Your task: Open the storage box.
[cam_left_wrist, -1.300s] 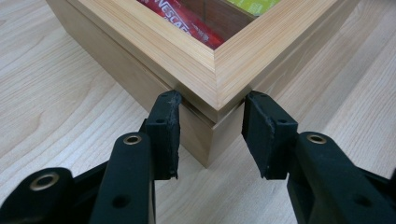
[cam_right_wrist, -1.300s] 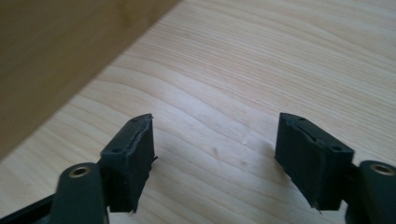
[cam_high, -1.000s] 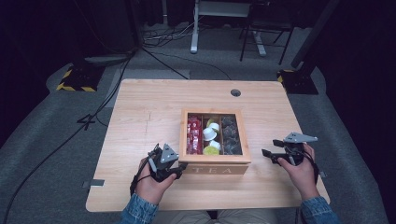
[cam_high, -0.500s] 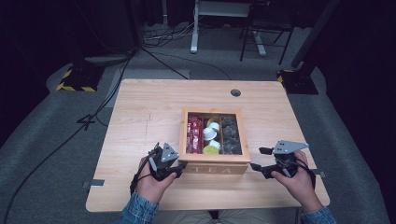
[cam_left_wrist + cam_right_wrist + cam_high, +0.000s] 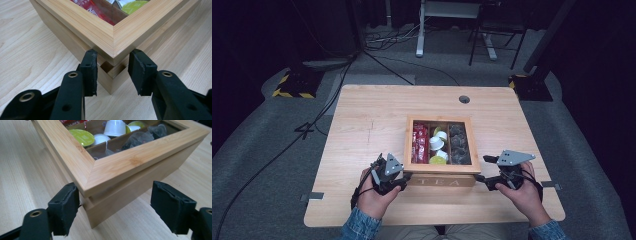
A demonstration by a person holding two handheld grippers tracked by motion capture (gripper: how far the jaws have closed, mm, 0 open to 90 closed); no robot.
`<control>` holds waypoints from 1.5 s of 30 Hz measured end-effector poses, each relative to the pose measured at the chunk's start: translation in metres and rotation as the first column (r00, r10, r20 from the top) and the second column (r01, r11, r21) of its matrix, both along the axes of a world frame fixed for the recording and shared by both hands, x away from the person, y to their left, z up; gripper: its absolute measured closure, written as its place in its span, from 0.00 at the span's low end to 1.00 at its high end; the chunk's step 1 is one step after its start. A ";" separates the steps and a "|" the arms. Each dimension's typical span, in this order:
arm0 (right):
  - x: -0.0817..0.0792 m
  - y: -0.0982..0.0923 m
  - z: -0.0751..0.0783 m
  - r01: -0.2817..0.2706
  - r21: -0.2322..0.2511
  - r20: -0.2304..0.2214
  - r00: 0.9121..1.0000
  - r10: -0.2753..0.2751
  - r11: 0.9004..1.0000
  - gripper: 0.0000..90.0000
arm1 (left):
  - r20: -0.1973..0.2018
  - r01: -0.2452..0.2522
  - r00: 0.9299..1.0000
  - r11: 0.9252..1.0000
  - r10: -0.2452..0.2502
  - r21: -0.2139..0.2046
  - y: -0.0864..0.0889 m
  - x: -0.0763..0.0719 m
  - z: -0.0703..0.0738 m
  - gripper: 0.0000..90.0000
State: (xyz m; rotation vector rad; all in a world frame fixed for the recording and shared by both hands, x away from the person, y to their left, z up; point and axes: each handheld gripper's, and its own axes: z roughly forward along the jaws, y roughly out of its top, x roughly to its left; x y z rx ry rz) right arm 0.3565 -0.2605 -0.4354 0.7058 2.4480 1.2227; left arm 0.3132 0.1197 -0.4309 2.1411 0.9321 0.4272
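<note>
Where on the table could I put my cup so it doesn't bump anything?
The best bare spot is the wide left part of the table, between its left edge and the tea box. The far strip between the box and the round cable hole is free too. The near edge is crowded: the left tool and right tool sit at the box's front corners.

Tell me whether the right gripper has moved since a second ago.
Yes. The right gripper has come in leftward to the tea box's near right corner, jaws open around it.
</note>
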 end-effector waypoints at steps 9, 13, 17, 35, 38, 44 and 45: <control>0.002 0.006 -0.002 0.001 0.001 0.044 0.999 -0.001 1.000 0.26 | 0.005 0.008 1.000 1.000 -0.008 -0.011 0.002 0.001 0.004 0.66; 0.000 0.008 0.002 0.000 -0.020 0.080 0.997 0.001 1.000 0.27 | 0.015 0.007 1.000 1.000 -0.007 -0.017 0.003 0.004 0.005 0.65; -0.003 0.010 0.006 -0.001 -0.026 0.110 0.994 0.004 1.000 0.29 | 0.027 0.018 0.999 0.999 -0.017 -0.026 0.004 0.007 0.007 0.62; 0.002 0.008 0.038 0.015 0.026 0.140 0.990 -0.018 1.000 0.31 | 0.030 -0.036 0.999 0.999 0.037 -0.018 0.016 0.031 -0.001 0.34; 0.005 0.008 0.046 0.016 0.044 0.138 0.990 -0.022 0.999 0.32 | 0.035 -0.081 0.996 0.997 0.081 -0.006 0.027 0.034 -0.003 0.32; 0.014 0.006 0.059 0.003 0.068 0.135 0.991 -0.012 0.998 0.32 | 0.021 -0.123 0.992 0.992 0.123 0.009 0.045 0.036 -0.010 0.32; 0.015 0.006 0.060 0.001 0.074 0.129 0.992 -0.011 0.997 0.32 | 0.020 -0.128 0.992 0.992 0.128 0.013 0.047 0.037 -0.012 0.32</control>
